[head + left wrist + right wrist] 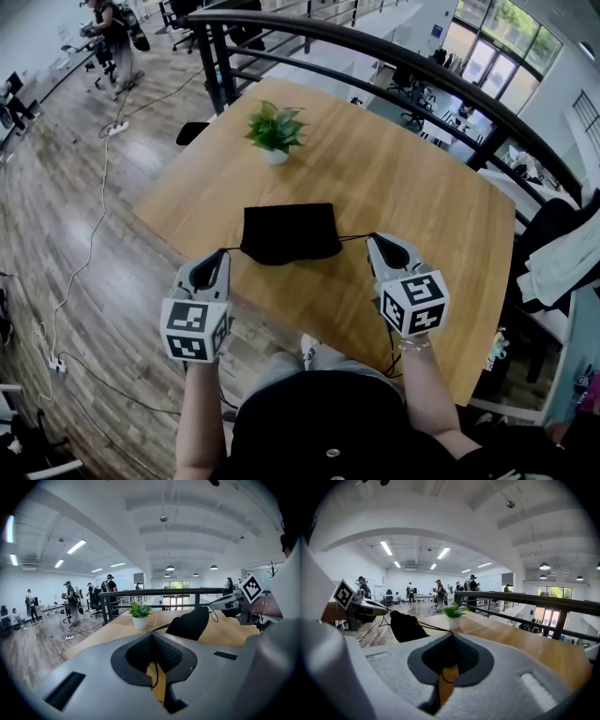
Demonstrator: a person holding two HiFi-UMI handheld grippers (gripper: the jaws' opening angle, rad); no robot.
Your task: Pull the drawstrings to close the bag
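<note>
The wooden table [403, 187] is taking up the middle of the head view, and every position below is being given relative to it. A black railing [375, 47] is running along behind its far edge. The black drawstring bag [289, 234] is sitting at the middle of the table's near edge, its mouth side facing the person. Whether its underside is touching the tabletop cannot be told. The left gripper [223, 254] is hovering just off the table's near edge, left of the bag, with its jaws standing together and pinching the left drawstring [232, 248]. The right gripper [375, 240] is hovering over the table's near edge, right of the bag, with its jaws likewise pressing together on the right drawstring [354, 237]. A small potted plant [275, 131] is standing upright toward the table's far edge, well apart from the bag. In the left gripper view, the cord [159, 628] is running taut from the closed jaws to the bag [190, 623]. In the right gripper view, the other cord [424, 626] is doing the same toward the bag [407, 626].
</note>
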